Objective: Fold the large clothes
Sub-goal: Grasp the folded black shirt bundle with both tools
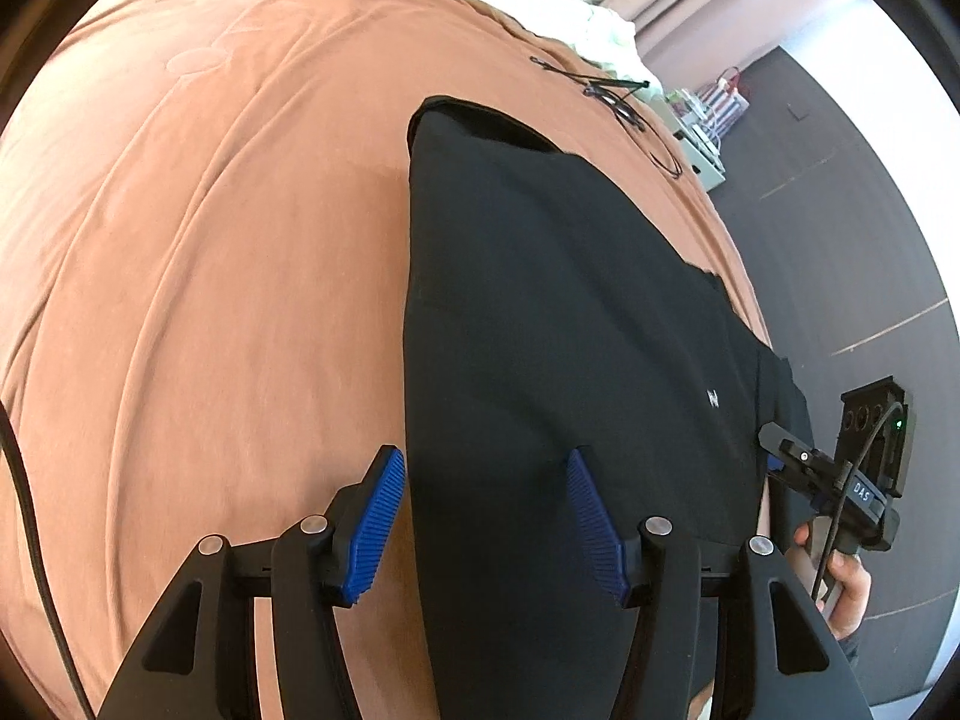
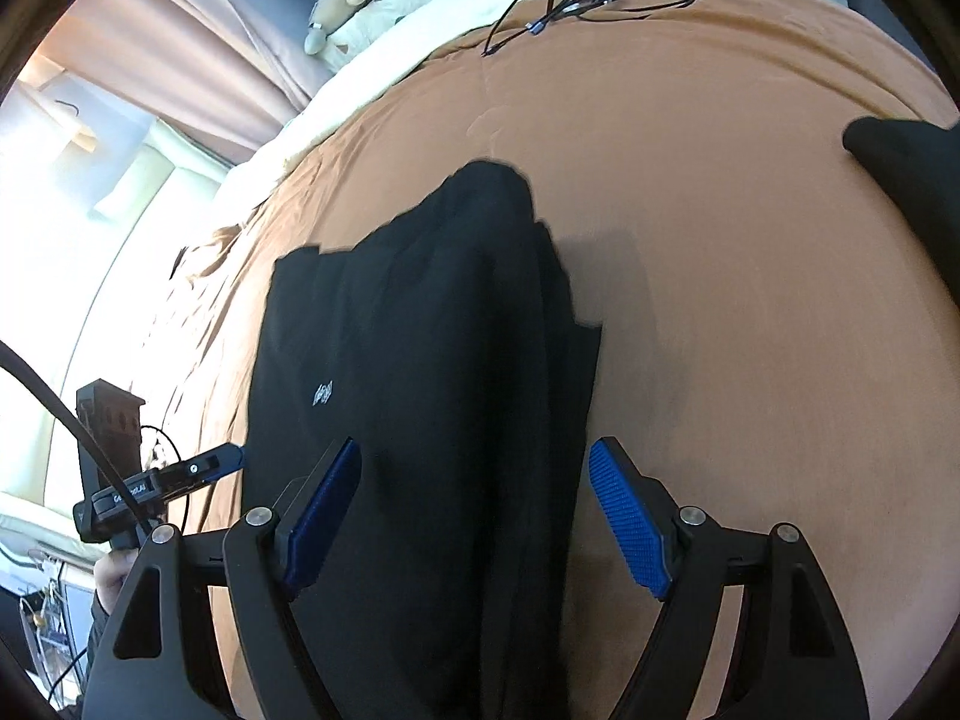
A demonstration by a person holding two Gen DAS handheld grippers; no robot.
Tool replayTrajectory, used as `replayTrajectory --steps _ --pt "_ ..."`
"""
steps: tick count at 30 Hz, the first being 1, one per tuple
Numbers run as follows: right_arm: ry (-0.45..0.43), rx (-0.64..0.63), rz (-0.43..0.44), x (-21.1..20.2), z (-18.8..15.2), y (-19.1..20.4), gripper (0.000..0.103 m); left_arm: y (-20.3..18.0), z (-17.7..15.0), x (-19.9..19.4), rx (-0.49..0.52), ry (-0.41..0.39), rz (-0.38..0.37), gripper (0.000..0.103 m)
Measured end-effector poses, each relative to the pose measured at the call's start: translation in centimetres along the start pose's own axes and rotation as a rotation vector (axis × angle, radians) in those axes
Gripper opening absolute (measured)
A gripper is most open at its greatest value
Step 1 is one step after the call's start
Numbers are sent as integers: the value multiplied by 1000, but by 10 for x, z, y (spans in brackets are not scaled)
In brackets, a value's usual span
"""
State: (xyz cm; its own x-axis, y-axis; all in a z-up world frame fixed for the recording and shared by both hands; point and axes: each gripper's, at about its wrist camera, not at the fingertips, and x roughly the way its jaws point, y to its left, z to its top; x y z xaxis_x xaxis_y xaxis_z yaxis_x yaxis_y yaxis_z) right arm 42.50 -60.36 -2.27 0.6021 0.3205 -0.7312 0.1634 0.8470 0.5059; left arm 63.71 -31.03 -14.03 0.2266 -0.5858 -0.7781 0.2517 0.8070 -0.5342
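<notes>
Lying folded lengthwise on the orange-brown bedspread (image 1: 210, 300) is a black garment (image 1: 540, 312) with a small white logo (image 1: 713, 399). The left claw (image 1: 486, 528) is hovering with its blue pads apart over the garment's near edge; the right claw (image 2: 477, 516) is likewise gaping, straddling the cloth and gripping nothing. Black cables (image 2: 576, 0) are sprawling near the bed's far end, beside cream bedding (image 2: 372, 30) and plush toys (image 2: 342, 0).
</notes>
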Motion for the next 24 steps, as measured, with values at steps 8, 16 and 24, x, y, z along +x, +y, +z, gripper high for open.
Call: replayTrajectory --steps 8,16,24 --pt "-3 82 -31 22 7 -25 66 -6 29 21 12 1 21 58" --pt "15 109 11 15 -3 -38 62 -12 29 20 60 11 33 58" --pt "113 151 195 5 -12 -64 70 18 10 16 -33 51 -37 66"
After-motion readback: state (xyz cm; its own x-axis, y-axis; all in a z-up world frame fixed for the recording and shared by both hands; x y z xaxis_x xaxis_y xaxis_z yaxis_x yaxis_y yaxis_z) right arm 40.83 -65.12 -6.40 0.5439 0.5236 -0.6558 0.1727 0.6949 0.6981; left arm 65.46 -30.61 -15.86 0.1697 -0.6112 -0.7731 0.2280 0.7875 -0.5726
